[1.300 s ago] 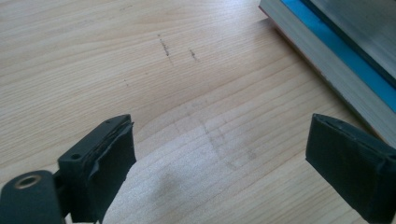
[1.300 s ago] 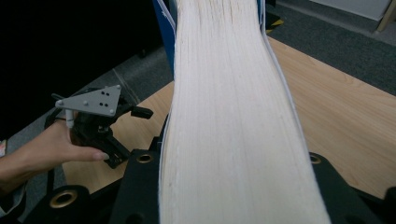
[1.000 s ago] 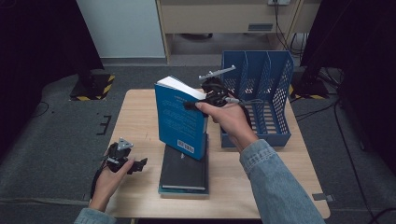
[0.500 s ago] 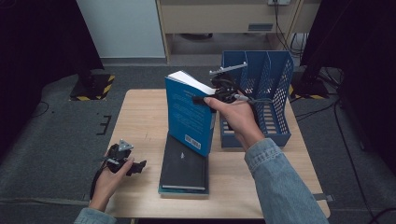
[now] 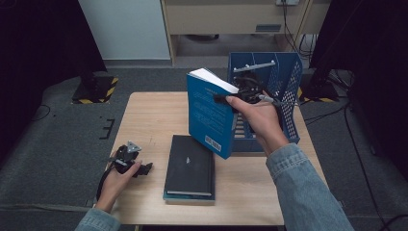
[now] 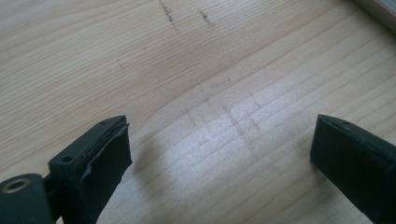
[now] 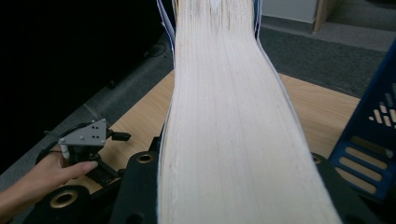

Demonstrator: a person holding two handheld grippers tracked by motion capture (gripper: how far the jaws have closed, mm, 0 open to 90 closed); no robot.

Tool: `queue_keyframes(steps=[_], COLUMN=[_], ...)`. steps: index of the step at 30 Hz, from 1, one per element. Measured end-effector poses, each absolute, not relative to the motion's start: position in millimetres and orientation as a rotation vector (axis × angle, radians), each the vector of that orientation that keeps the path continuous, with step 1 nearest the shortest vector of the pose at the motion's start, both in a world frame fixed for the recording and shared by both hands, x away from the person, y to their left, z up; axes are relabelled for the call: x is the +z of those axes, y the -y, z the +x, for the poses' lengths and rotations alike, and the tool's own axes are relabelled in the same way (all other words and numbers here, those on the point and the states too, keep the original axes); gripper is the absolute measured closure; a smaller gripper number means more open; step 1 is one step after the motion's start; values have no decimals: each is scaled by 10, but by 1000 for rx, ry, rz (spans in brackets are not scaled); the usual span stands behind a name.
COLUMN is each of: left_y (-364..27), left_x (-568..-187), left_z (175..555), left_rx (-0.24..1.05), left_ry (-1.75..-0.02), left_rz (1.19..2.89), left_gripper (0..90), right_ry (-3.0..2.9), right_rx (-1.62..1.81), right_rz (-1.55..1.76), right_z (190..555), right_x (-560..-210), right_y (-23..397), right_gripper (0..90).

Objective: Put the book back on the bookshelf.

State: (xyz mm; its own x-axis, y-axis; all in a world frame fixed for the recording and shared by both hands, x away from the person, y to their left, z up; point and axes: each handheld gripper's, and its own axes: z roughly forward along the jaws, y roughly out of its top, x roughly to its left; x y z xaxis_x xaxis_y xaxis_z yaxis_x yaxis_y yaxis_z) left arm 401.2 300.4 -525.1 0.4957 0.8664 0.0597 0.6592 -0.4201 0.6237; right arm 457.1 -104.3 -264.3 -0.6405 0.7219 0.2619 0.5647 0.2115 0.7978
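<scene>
While it hangs clear of the wooden table, a blue book stands upright in the air just left of a blue file rack, its back cover and barcode facing the camera and its white page edges turned up and toward the rack. Clamped across the book's upper part, near the page edges, is the right gripper, its black jaws pressed against both covers, with the person's right hand wrapped around the tool and a denim sleeve running back to the bottom edge of the high view. Seen from the right gripper view, the cream block of pages rises between the two jaws, bowing slightly where they squeeze it, and a corner of the rack shows at the right. Below the raised book, a black book lies flat on the table, resting on a teal book whose edge peeks out underneath at the near side. Well apart from these, near the table's left front corner, the left gripper sits low over the wood in the person's left hand, a grey three-cornered plate on top. Its own view shows the two black jaws spread wide with bare, faintly scratched wood between them. Beyond the table lie grey carpet and a pale cabinet.
</scene>
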Motion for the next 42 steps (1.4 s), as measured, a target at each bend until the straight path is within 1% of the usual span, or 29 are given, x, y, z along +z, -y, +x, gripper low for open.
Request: queue_keyframes(steps=[4,6,8,11,28,34,42], left_y=[-2999,-3001,-3007,-3021,-3011,-3010,-3009], left_x=[-5279,-5307,-5334,-5366,-5368,-5367,-5367], left_z=[3992,3980,3958,3922,3907,3906,3905], left_rx=[499,469,482,498,504,504,505], left_ry=[-1243,-1249,-1235,-1222,-1229,-1230,-1231], left_rz=[2187,2159,2137,2100,2095,2095,2095], left_gripper=[26,17,0,0,0,0,0], right_ry=[-2277,-2264,-2256,-2242,-2133,-2101,-2065], right_rx=[1405,1408,1403,1395,1392,1376,1351], right_rz=[1257,1266,1274,1294,1389,1427,1468], right_z=[4533,4518,4500,4476,4351,4346,4400], right_x=[-2583,-2551,-2523,-2493,-2423,-2402,-2357], right_y=[1130,1173,1211,1269,1754,1911,2012], right_gripper=[609,609,609,609,609,608,609])
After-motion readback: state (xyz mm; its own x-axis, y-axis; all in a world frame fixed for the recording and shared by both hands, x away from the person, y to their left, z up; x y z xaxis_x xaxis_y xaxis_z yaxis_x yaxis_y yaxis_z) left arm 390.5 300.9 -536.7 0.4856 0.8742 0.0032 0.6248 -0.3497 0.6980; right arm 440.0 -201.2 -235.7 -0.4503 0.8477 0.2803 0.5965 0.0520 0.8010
